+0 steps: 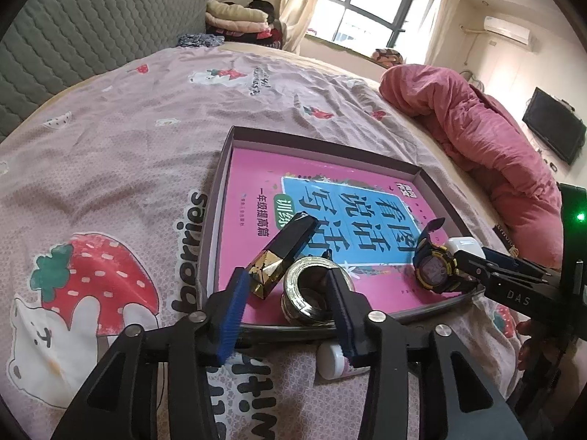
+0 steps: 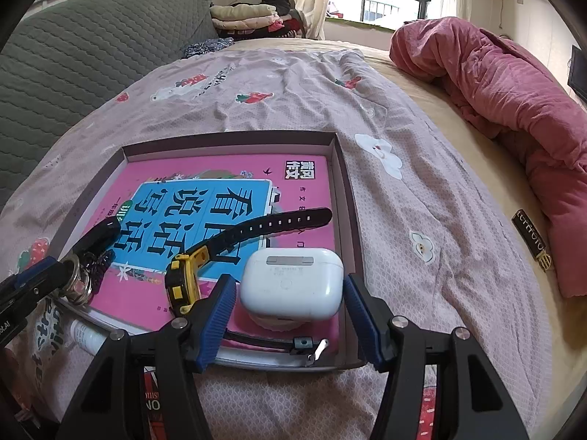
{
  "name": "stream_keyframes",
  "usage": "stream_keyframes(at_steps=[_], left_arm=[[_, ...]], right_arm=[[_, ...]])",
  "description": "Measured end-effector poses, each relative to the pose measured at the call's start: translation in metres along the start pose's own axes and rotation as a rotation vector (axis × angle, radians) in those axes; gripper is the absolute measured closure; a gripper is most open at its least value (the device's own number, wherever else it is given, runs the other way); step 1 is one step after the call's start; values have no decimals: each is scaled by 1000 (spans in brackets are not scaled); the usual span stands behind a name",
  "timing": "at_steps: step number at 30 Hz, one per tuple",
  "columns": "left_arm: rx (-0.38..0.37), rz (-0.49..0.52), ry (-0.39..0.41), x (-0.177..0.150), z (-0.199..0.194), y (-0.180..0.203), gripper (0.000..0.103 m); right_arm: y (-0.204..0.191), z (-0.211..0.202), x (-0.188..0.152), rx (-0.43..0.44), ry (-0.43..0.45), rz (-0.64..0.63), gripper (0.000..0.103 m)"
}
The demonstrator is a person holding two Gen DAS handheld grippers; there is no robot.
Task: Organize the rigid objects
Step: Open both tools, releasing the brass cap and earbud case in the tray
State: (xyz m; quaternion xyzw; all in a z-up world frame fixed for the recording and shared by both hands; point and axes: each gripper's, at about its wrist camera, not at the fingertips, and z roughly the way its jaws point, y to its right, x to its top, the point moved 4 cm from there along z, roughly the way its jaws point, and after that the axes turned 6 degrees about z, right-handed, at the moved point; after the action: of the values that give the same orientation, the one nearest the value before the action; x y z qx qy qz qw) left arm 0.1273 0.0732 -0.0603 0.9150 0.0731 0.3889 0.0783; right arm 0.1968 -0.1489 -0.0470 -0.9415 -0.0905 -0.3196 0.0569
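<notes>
Both grippers gape: left gripper [image 1: 286, 293] around metal ring [image 1: 312, 291], right gripper [image 2: 290, 308] flanking earbud case [image 2: 291, 282].

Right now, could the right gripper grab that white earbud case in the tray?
Probably yes. The right gripper stands open with the white earbud case between its fingers, nothing over it. The watch lies just beside, outside the jaws.

Both grippers [image 1: 284, 304] [image 2: 286, 315] open, angled downward
</notes>
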Motion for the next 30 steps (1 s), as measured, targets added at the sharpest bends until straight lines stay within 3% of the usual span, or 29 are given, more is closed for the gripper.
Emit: stream_keyframes(at_steps=[11,28,30], left_arm=[[25,35,-11,1,2,1,46],[26,66,17,4,-5,6,44],[29,71,21,4,-5,7,40]], right_arm=[[-1,-1,-4,5,-6,4,42],[1,-13,-4,-8,40,20,42],[2,-17,-3,-15,61,21,42]])
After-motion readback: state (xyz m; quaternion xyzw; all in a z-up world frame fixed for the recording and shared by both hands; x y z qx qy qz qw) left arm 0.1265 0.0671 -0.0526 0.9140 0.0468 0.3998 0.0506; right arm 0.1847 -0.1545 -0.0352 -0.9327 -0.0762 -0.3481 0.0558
